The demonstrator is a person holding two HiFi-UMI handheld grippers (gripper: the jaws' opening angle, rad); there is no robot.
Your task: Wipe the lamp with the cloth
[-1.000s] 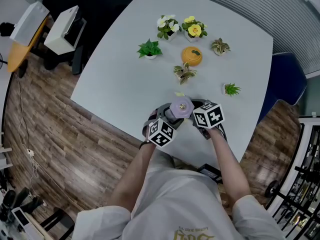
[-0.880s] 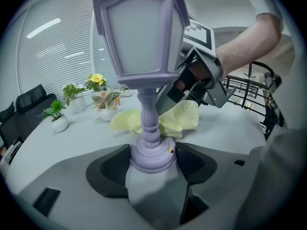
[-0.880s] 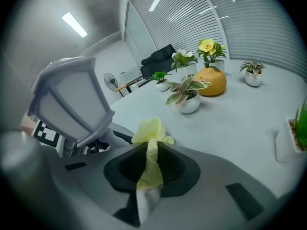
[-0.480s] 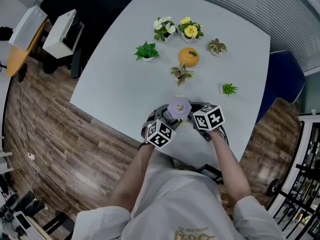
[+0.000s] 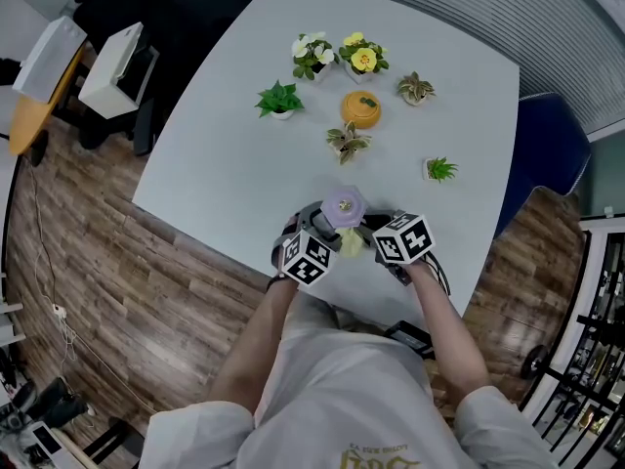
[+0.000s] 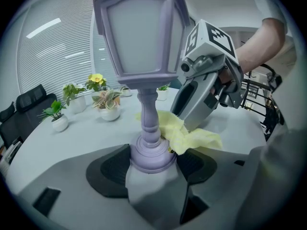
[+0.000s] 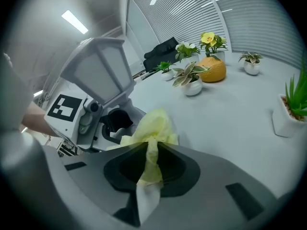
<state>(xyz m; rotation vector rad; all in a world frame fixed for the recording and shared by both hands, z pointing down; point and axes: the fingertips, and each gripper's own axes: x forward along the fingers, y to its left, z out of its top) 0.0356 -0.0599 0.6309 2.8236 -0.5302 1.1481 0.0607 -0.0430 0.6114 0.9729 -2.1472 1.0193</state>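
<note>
A pale purple lantern-style lamp (image 5: 342, 205) stands upright near the table's front edge. My left gripper (image 5: 320, 229) is shut on it. In the left gripper view the pads of the left gripper (image 6: 152, 161) clamp the lamp's round base, and the lamp (image 6: 143, 37) rises straight above them. A crumpled yellow cloth (image 5: 352, 242) is pinched in my right gripper (image 5: 363, 240). The cloth (image 6: 186, 136) lies against the lamp's stem just above the base, with the right gripper (image 6: 200, 97) behind it. In the right gripper view the cloth (image 7: 152, 128) bunches out of the shut right gripper (image 7: 149, 150) beside the lamp (image 7: 103, 71).
Several small potted plants (image 5: 278, 99) and an orange round pot (image 5: 360, 109) stand across the far half of the white table (image 5: 234, 164). One small plant (image 5: 439, 169) sits to the right. The table's front edge is just below the grippers. A blue chair (image 5: 547, 154) stands at the right.
The right gripper has shifted the cloth from the lamp's far side round to its near side, low by the stem. The left gripper and the lamp have stayed put.
</note>
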